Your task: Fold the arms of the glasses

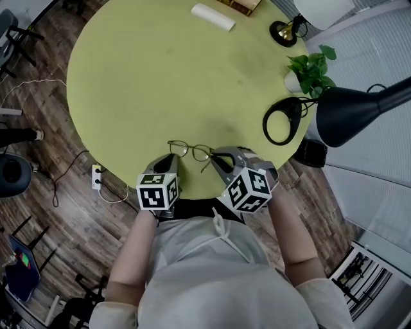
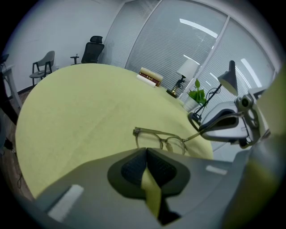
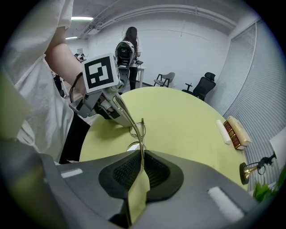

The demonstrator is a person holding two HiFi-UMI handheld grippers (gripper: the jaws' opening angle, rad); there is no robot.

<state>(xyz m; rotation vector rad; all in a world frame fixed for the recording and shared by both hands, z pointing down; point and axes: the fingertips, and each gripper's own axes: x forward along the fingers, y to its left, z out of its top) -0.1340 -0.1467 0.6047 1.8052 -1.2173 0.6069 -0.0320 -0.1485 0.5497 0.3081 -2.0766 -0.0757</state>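
Thin-rimmed glasses (image 1: 190, 150) lie lenses-up at the near edge of the round yellow-green table (image 1: 160, 71), between my two grippers. My left gripper (image 1: 169, 162) is at their left end with its jaws together; in the right gripper view a thin temple arm runs from the glasses (image 3: 136, 130) into the left gripper (image 3: 106, 106). My right gripper (image 1: 220, 159) is shut on the other temple arm, which stands as a thin line between its pads (image 3: 154, 167). The left gripper view shows the glasses (image 2: 161, 139) just beyond its own closed pads (image 2: 134, 167), and the right gripper (image 2: 225, 121) at the far temple.
A black desk lamp (image 1: 356, 110) with a ring base (image 1: 281, 122) and a small potted plant (image 1: 309, 72) stand at the table's right. A brass item (image 1: 282, 31), a white roll (image 1: 213, 17) and books (image 1: 241, 5) sit at the far edge. A person (image 3: 127, 49) stands behind.
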